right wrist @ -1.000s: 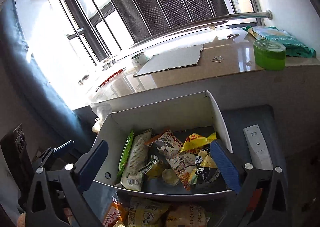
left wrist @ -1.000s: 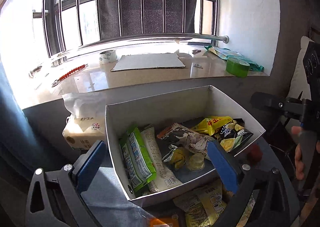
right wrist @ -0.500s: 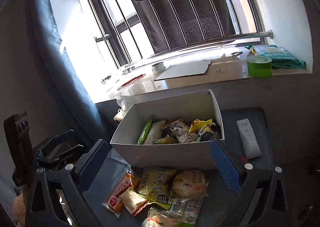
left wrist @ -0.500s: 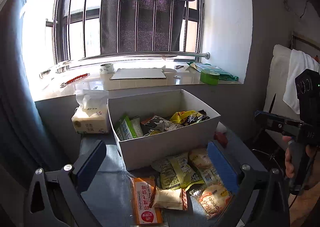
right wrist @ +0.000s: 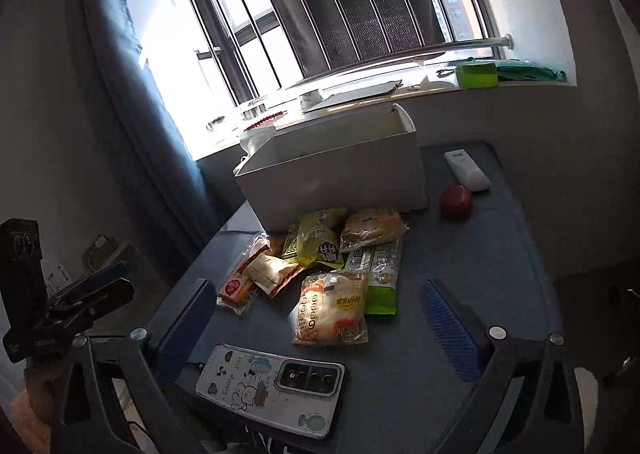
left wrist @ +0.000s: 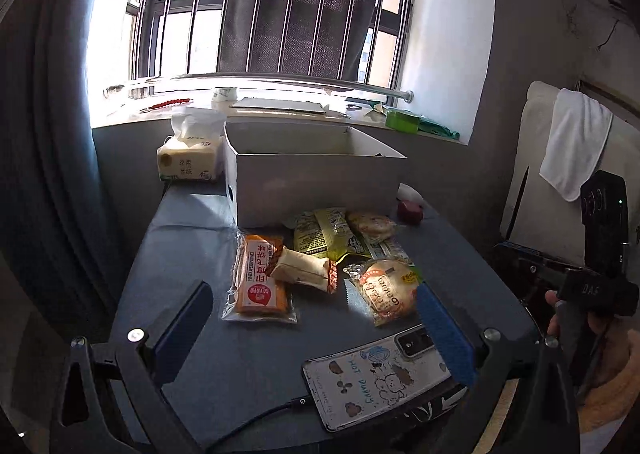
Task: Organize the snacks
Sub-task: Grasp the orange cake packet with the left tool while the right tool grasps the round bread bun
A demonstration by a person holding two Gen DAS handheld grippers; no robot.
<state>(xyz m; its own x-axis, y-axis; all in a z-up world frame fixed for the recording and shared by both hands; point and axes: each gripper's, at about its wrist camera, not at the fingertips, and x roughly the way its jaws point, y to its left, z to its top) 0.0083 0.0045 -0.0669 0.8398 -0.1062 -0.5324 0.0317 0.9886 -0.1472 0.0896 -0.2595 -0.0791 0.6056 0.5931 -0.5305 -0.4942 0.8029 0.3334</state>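
Several snack packets point(left wrist: 320, 266) lie loose on the worktop point(left wrist: 180, 254), near the white box point(left wrist: 312, 177). Both grippers point(left wrist: 312, 334) point(right wrist: 316, 318) hover wide, holding nothing. Packets are likely light, crinkly, slippery; pinch a sealed edge.

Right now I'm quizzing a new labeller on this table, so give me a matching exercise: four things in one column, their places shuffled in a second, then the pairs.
Things:
1. phone
2. tissue pack
3. red object
4. orange packet

Places:
A. beside the white box's left wall, under the window sill
B. leftmost of the loose snacks in front of the box
C. nearest table edge, cable plugged in
D. by the white remote, right of the box

Pairs: 1-C, 2-A, 3-D, 4-B
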